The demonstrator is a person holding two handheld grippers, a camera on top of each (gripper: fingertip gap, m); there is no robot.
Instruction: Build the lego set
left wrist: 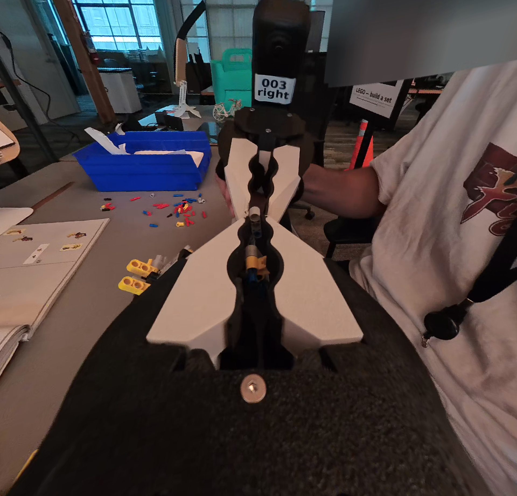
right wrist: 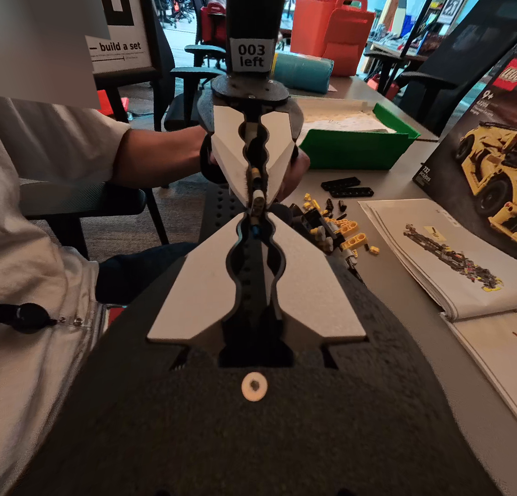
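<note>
A slim lego assembly point(left wrist: 254, 261) of grey, yellow, blue and black parts on an axle is held in the air between both grippers, which meet tip to tip. My left gripper point(left wrist: 256, 225) is shut on its yellow and blue end. My right gripper point(right wrist: 256, 215) faces it and is shut on the other end, where a blue pin point(right wrist: 256, 229) shows between its fingers. A pale grey bush point(left wrist: 254, 213) sits at the meeting point. In the right wrist view the assembly point(right wrist: 258, 195) runs into the left gripper point(right wrist: 257, 201). The right gripper point(left wrist: 255, 216) also shows in the left wrist view.
A blue bin point(left wrist: 140, 171), loose red and blue pins point(left wrist: 179, 208), two yellow beams point(left wrist: 137, 275) and an open booklet point(left wrist: 42, 258) lie on the grey table. A green bin point(right wrist: 355, 152), black beams point(right wrist: 347, 187), a pile of yellow and black parts point(right wrist: 335, 230) and the set's box point(right wrist: 481, 174) show in the right wrist view. Both grippers' tips are close together, under 4 cm apart.
</note>
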